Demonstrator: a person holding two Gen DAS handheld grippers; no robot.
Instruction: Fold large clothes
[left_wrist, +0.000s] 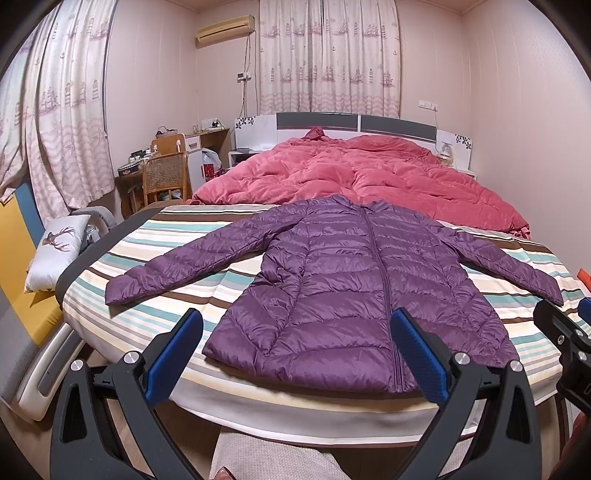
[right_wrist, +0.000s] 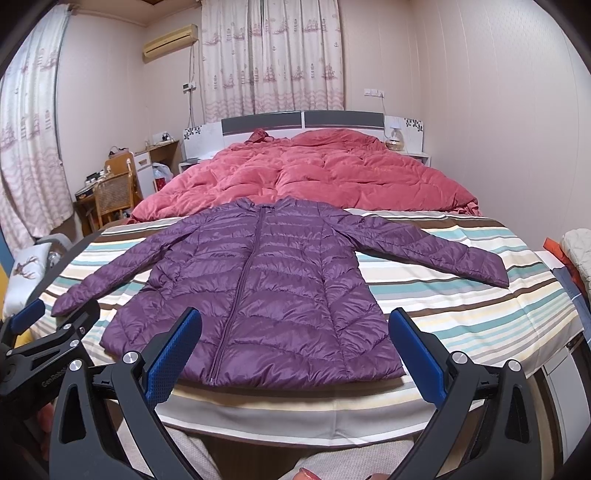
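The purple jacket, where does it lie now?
The purple jacket lies flat, sleeves spread, on the striped sheet at the bed's near end, before the red quilt.

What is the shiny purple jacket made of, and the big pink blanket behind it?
The purple jacket looks like thin, glossy nylon-type shell stuffed with soft filling: it shines and is stitched into puffy rows. The pink blanket looks like a matte, softer quilted fabric, thick and rumpled. Exact fibres cannot be told.

Purple quilted jacket (left_wrist: 347, 291); striped sheet (left_wrist: 155, 317) brown, teal, cream; red duvet (left_wrist: 369, 173).
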